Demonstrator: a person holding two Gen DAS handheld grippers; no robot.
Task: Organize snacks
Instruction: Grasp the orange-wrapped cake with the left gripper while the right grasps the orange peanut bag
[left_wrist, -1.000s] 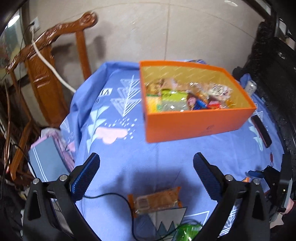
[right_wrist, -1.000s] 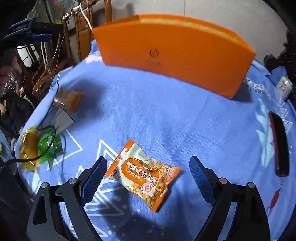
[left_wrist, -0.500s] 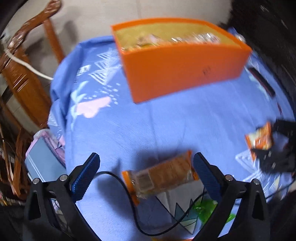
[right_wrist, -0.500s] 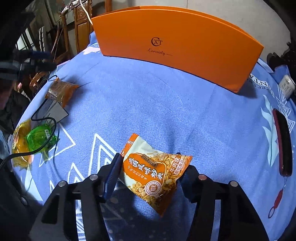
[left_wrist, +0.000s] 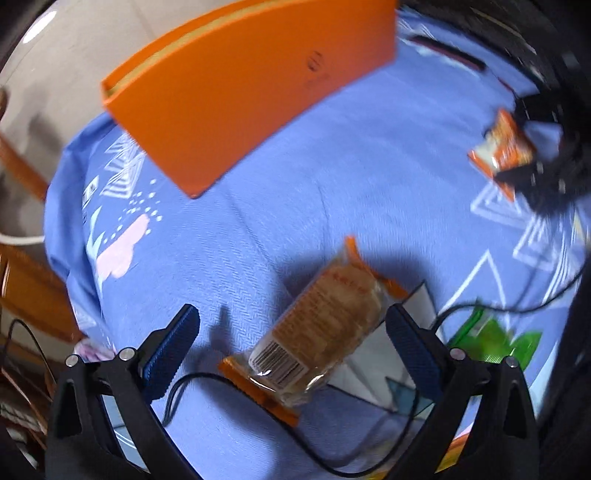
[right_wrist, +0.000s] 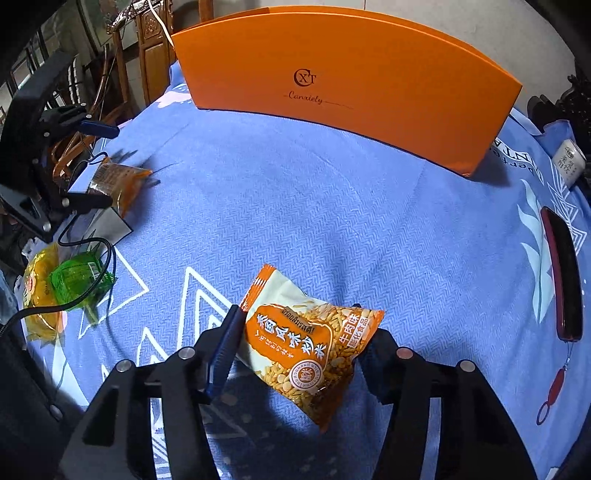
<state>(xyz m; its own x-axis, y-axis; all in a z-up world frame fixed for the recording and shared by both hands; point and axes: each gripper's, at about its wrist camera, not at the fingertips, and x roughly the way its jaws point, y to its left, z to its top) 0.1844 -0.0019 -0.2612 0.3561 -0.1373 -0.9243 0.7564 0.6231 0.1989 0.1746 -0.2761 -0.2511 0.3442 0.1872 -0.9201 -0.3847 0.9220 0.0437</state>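
My right gripper (right_wrist: 295, 314) is shut on an orange packet of fried rice snack (right_wrist: 306, 343), which sits tilted between the pads just over the blue cloth (right_wrist: 332, 206). In the left wrist view the same packet (left_wrist: 502, 153) shows blurred at the far right. My left gripper (left_wrist: 291, 314) is open and points down around a clear cracker packet with orange ends (left_wrist: 325, 328) lying on the cloth. The right pad is close to the packet and the left pad is well clear. The orange box (right_wrist: 343, 81) stands at the far side, its inside hidden.
A green packet (right_wrist: 79, 280) and a yellow one (right_wrist: 37, 291) lie at the cloth's left edge under a black cable (right_wrist: 74, 243). A dark red case (right_wrist: 561, 273) lies at the right. Wooden chairs (right_wrist: 147, 55) stand behind the table.
My right gripper has shut on the orange snack packet and tilted it. My left gripper has come down and rolled, so the cracker packet now lies between its open fingers.
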